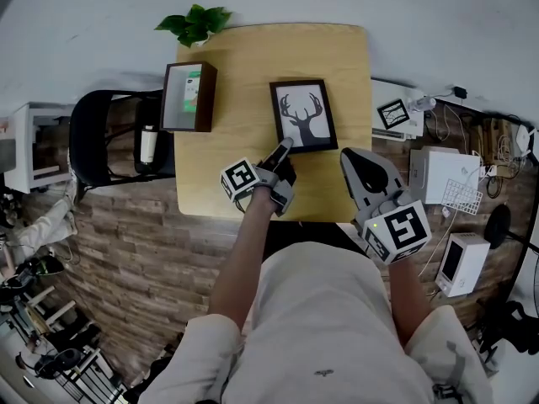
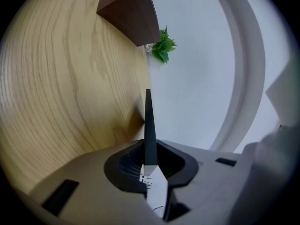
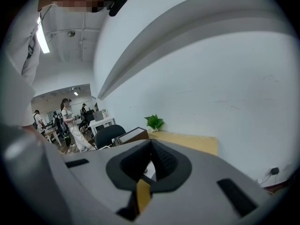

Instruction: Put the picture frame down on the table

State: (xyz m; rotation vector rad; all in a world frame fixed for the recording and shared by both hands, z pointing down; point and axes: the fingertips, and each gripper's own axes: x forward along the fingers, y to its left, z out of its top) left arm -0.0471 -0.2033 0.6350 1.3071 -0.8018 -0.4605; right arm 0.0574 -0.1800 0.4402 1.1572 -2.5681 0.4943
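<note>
A black picture frame [image 1: 303, 114] with a deer-antler print lies face up on the wooden table [image 1: 244, 167], right of centre. My left gripper [image 1: 284, 147] reaches its near edge and is shut on it. In the left gripper view the frame [image 2: 149, 121] shows edge-on as a thin dark strip pinched between the jaws, level with the tabletop [image 2: 70, 93]. My right gripper [image 1: 360, 165] hovers just right of the frame's near corner, shut with nothing in it. In its own view the right gripper [image 3: 150, 161] points over the table toward the wall.
A dark brown box [image 1: 189, 97] stands at the table's left side, also visible as the box [image 2: 131, 13] in the left gripper view. A green plant [image 1: 195, 23] sits at the far edge. A black chair [image 1: 101, 137] is on the left, with white boxes [image 1: 442, 175] and cables on the right.
</note>
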